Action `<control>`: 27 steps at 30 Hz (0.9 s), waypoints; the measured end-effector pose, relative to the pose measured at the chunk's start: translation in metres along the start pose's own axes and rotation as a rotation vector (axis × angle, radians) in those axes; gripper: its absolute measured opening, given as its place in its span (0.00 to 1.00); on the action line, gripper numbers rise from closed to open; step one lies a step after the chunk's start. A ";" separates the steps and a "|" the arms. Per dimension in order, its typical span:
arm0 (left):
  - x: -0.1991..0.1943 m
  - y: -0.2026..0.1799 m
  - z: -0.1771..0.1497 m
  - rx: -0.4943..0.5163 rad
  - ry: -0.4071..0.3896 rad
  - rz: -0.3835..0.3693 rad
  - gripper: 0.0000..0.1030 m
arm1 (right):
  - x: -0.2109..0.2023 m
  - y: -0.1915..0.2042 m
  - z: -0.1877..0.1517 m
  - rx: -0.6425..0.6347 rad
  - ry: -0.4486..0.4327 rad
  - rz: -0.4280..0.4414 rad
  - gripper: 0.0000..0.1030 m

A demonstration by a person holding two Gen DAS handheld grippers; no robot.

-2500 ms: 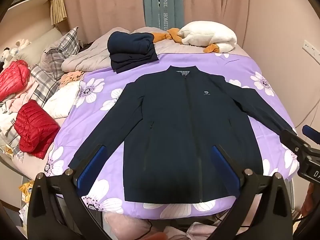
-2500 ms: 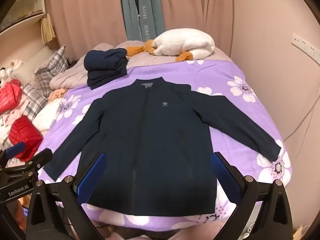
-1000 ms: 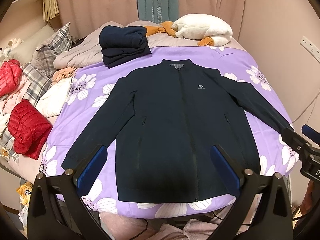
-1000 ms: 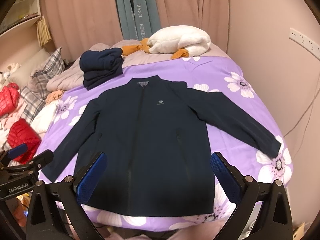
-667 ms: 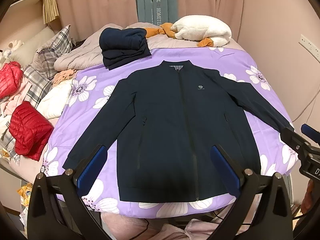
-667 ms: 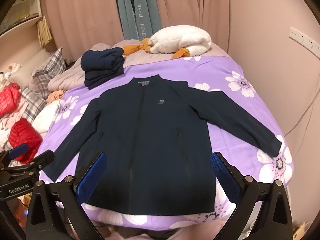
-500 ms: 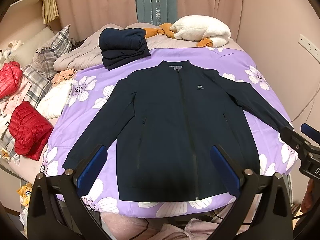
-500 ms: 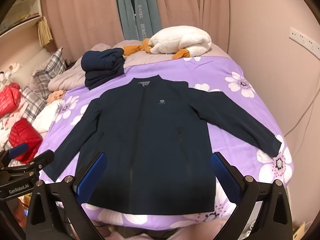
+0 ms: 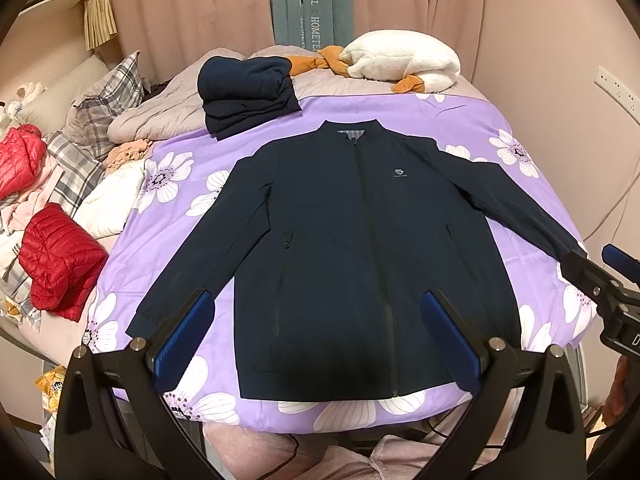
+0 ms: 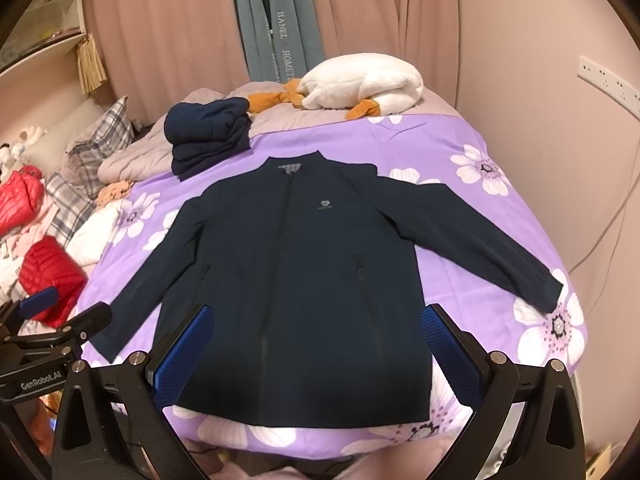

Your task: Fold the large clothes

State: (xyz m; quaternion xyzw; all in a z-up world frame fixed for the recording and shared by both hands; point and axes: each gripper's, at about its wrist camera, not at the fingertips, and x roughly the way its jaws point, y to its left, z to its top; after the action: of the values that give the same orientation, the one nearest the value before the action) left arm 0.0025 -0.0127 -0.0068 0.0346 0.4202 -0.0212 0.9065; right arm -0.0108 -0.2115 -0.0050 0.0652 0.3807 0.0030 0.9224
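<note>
Jacket [image 9: 356,240]: navy, zipped, flat and face up on the purple floral bedspread [image 9: 472,120], sleeves spread out, hem at the near edge.
Left gripper [image 9: 316,336]: fingers wide apart, empty, above the hem.
Right gripper [image 10: 316,344]: fingers wide apart, empty, above the hem.
Folded navy stack [image 9: 246,94]: beyond the collar, beside the white plush [image 9: 404,60].

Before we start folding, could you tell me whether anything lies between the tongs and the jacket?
Nothing visible does. The navy jacket lies flat and uncovered on the purple bedspread, with both open tongs, left and right, above its hem.
</note>
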 end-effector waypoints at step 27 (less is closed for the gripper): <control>0.016 0.011 0.000 -0.060 0.002 -0.118 1.00 | 0.011 -0.015 -0.003 0.027 -0.001 0.103 0.99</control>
State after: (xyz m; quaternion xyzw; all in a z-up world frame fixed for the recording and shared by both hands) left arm 0.0140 -0.0019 -0.0185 -0.0174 0.4229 -0.0618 0.9039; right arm -0.0054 -0.2253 -0.0165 0.0972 0.3766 0.0452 0.9201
